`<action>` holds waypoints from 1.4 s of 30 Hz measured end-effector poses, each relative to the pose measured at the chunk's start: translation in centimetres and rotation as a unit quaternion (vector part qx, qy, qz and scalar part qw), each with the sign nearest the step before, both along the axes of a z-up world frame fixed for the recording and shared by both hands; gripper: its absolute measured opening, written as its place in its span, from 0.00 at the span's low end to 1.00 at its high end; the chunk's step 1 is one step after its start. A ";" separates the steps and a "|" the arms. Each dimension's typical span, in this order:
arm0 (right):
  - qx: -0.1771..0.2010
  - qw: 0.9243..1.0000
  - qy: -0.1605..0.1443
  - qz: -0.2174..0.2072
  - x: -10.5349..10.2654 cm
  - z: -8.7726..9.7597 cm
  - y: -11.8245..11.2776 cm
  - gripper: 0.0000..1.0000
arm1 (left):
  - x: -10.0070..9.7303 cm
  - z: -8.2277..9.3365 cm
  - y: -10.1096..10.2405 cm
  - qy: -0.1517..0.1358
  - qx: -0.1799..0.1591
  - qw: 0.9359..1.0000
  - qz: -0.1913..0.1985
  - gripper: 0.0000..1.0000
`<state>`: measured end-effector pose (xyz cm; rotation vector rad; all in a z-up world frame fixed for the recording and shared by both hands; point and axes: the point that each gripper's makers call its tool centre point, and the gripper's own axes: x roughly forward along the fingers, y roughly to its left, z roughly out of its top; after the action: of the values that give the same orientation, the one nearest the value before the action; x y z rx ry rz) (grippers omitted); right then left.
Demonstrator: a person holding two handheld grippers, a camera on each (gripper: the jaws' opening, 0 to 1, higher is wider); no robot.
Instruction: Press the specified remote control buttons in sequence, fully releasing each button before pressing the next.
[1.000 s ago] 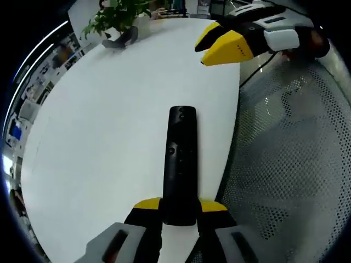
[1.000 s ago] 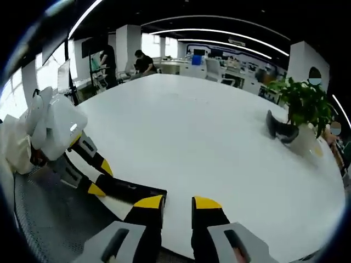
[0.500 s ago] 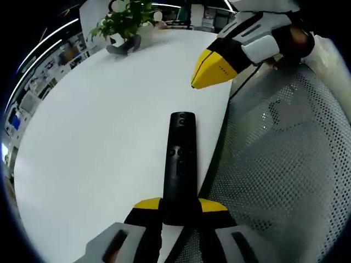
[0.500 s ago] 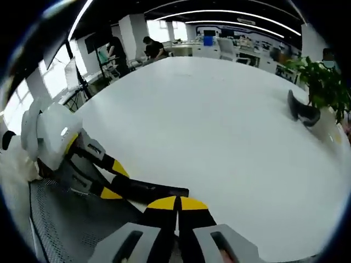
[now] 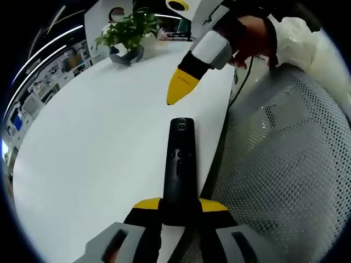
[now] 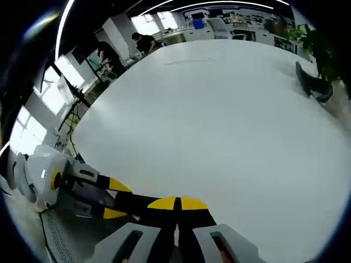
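In the left gripper view, the left gripper (image 5: pixel 180 211) is clenching its fingers on the near end of the remote (image 5: pixel 179 167), which is lying along the tabletop (image 5: pixel 98 148) edge. The right gripper (image 5: pixel 181 87), pinched to a point, is hovering just beyond the remote's far end, not touching; no press looks begun.

In the right gripper view, the right gripper (image 6: pixel 176 205) is showing its fingers closed together, grasping nothing, above the remote (image 6: pixel 140 201).

closed right tool (image 6: pixel 176 204), white table (image 6: pixel 219 126), remote (image 6: pixel 137 201)

Potted plant (image 5: pixel 130 28) on white table (image 5: pixel 93 137); mesh chair (image 5: pixel 290 175) beside.
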<state>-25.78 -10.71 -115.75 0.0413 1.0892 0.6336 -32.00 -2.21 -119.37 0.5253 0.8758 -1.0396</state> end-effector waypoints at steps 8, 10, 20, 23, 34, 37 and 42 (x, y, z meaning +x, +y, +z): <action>-0.005 0.999 0.027 -0.018 -0.4 -1.3 -0.7 0.00 | 0.4 0.0 -0.4 -0.014 -0.025 1.000 -0.006 0.24; -0.011 0.999 0.036 -0.008 -0.9 -1.6 -0.4 0.00 | 0.6 0.0 -0.6 -0.024 -0.030 0.999 -0.011 0.24; -0.048 0.998 0.026 0.009 -0.6 -2.3 -1.0 0.00 | 0.8 0.1 -0.8 -0.025 -0.037 0.999 -0.001 0.25; -0.053 0.998 0.031 0.012 -0.7 -2.6 -1.0 0.00 | 0.8 0.1 -0.8 -0.025 -0.037 0.999 0.000 0.25; -0.060 0.998 0.024 0.022 -0.8 -2.6 -1.0 0.00 | 0.8 0.0 -0.8 -0.026 -0.041 0.999 0.008 0.25; -0.059 0.998 0.025 0.022 -0.9 -2.6 -1.1 0.00 | 0.8 0.0 -0.8 -0.027 -0.042 0.999 0.006 0.25; -0.058 0.997 0.035 0.019 -1.0 -2.7 -1.1 0.00 | 0.8 0.0 -0.8 -0.028 -0.045 0.999 0.003 0.25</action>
<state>-26.82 -11.83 -118.42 -0.0582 1.1963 0.6052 -31.24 -3.04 -119.34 0.4741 0.7774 -1.0484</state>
